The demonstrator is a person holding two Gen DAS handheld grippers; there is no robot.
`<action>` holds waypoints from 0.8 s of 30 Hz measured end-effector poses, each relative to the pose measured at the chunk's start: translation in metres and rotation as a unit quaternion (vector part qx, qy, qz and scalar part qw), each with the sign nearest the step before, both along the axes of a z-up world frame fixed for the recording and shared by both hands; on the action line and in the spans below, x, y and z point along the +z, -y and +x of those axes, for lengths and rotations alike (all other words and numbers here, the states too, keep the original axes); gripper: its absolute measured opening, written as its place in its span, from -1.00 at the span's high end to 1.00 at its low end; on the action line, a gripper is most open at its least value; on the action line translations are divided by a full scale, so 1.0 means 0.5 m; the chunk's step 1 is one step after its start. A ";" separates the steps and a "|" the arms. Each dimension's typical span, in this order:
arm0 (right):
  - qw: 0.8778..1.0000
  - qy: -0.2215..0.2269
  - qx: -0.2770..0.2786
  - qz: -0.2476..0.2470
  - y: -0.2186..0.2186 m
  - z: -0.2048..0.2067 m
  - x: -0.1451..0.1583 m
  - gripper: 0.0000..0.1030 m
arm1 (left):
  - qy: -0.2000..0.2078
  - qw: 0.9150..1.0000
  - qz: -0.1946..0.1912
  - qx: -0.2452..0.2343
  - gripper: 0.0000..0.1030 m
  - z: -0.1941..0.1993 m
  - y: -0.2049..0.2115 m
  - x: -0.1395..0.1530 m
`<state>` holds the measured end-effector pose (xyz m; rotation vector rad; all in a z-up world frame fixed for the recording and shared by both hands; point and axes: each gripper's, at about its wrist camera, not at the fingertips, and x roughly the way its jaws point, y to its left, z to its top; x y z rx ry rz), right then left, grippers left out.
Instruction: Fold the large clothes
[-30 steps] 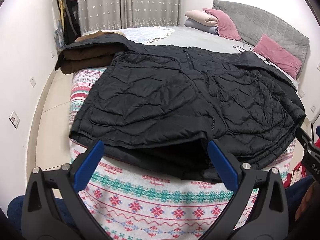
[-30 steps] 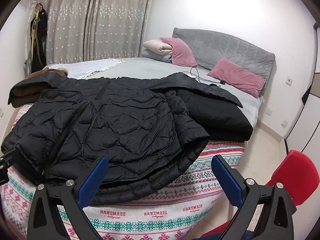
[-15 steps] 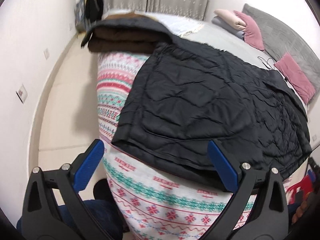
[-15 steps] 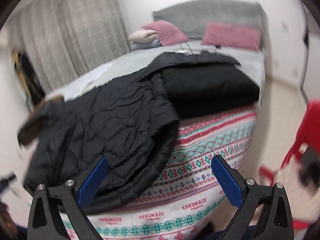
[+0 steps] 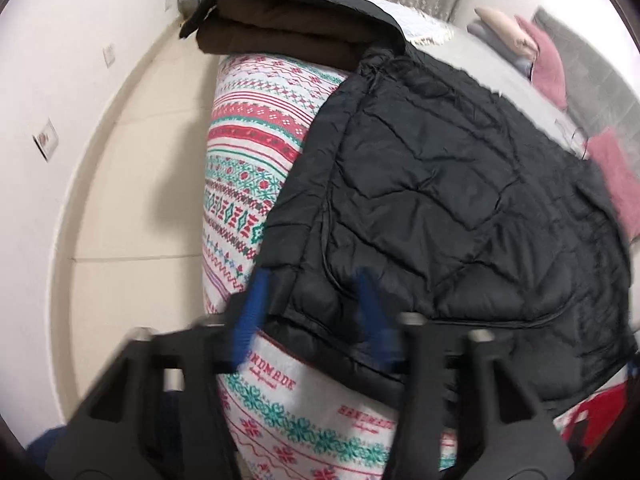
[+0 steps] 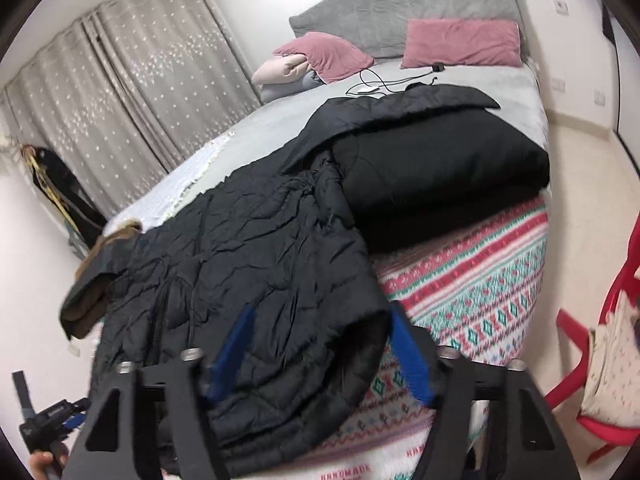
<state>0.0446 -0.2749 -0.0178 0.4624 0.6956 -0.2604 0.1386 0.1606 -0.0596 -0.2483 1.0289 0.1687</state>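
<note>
- "HANDMADE", red letters, printed on patterned blanket (image 5: 256,184) hanging over bed's foot edge; repeats along it (image 6: 348,473)
- smaller script under each: unreadable

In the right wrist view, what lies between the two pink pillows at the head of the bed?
In the right wrist view, bare grey sheet and grey headboard separate the left pink pillow from the right pink pillow; a cable lies just in front.

Left gripper (image 5: 316,312) is angling steeply downward; its jaws have just been closing, blue pads (image 5: 250,316) now pinching dark quilted fabric. Right gripper (image 6: 320,354) is tilting down less steeply, jaws also just closing, fabric bunching between its pads (image 6: 408,354).
</note>
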 end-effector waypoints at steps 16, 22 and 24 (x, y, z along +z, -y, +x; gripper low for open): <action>0.995 0.057 -0.078 0.024 0.116 -0.125 0.013 0.92 | 0.051 0.999 0.016 -0.013 0.97 -0.068 -0.053 0.025; 0.996 0.078 0.008 0.030 0.046 -0.120 0.015 0.39 | 0.082 0.989 -0.094 -0.074 0.36 -0.086 -0.015 0.045; 0.995 0.068 0.060 0.040 -0.003 -0.107 0.001 -0.29 | 0.097 0.985 -0.098 -0.105 0.12 -0.097 0.020 0.056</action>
